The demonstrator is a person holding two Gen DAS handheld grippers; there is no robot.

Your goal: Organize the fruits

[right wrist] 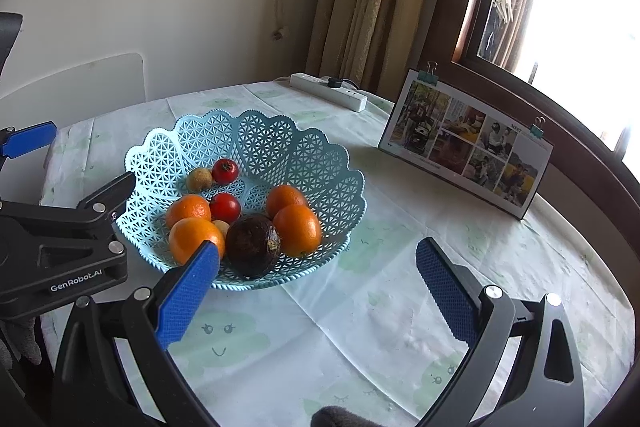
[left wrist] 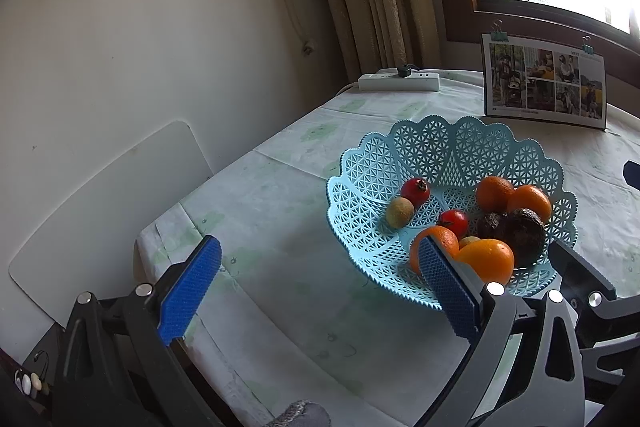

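Left gripper point(left wrist: 320, 287): I hold it spread wide and empty, ready to reach.
Right gripper point(right wrist: 318, 279): likewise wide, empty.
Fruit: all in the blue basket point(right wrist: 280, 143), just ahead of both tools; dark avocado point(right wrist: 253, 245) nearest my right fingers.

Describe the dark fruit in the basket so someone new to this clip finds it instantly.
Find the light blue lattice basket on the pale tablecloth. At its near rim, between the front oranges, lies the dark fruit. It is the only brown-black piece, rough-skinned and larger than the glossy red fruits behind it.
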